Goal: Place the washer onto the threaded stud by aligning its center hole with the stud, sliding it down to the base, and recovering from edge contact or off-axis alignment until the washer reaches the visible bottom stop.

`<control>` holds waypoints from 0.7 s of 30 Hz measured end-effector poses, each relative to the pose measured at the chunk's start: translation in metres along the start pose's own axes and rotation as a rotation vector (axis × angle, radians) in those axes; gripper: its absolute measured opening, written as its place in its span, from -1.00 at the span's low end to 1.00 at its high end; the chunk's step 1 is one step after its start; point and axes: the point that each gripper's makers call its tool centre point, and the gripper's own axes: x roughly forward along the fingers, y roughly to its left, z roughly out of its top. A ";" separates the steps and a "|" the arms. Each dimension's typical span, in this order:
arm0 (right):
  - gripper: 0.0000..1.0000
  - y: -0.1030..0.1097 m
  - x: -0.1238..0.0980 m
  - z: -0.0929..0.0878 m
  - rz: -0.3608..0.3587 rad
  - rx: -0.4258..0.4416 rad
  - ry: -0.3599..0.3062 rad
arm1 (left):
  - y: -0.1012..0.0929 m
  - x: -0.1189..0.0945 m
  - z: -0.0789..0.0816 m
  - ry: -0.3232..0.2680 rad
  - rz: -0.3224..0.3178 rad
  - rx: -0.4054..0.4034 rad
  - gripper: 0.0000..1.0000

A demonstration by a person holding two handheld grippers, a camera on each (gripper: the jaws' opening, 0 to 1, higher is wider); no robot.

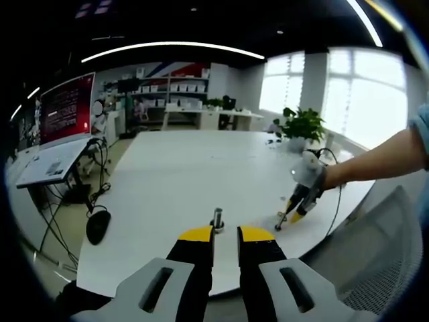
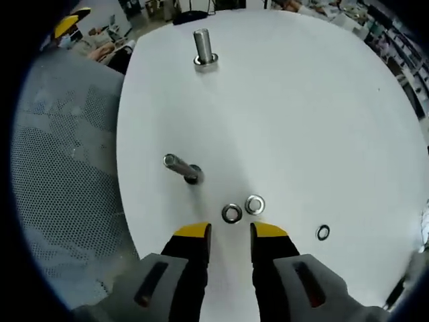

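My right gripper (image 2: 230, 231) hangs spread and empty just short of two washers lying flat and almost touching each other on the white table (image 2: 301, 100): the near washer (image 2: 232, 214) sits at about twelve o'clock from my jaw tips, its neighbour (image 2: 255, 204) at one o'clock, and a third washer (image 2: 323, 233) lies well apart at three o'clock. The tilted stud (image 2: 181, 166) stands at ten o'clock, the upright stud (image 2: 204, 47) far off at twelve. My left gripper (image 1: 226, 235) is also spread and holds nothing, with a stud (image 1: 218, 219) just beyond its tips. The main risk, as I judge it, is pinching a thin flat washer off a smooth top: the jaws may skate over it, flick it away, or catch both neighbours at once because they lie so close. A washer held crooked would likely then snag on the thread edge. The table's curved edge (image 2: 124, 181) runs near, at nine o'clock, with a mesh chair (image 2: 60, 201) beyond it, so a flicked washer could roll off that way. Open room lies from twelve to three o'clock across the bare top.
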 end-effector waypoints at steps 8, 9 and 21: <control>-0.53 0.000 0.001 0.003 -0.024 -0.068 0.034 | 0.000 0.000 -0.001 0.003 0.000 0.003 -0.79; -0.53 0.002 0.001 0.004 -0.026 -0.085 0.039 | 0.000 0.000 0.000 0.002 0.001 0.002 -0.79; -0.53 0.003 0.003 0.005 -0.028 -0.143 0.120 | 0.000 0.000 -0.002 0.009 0.003 0.005 -0.79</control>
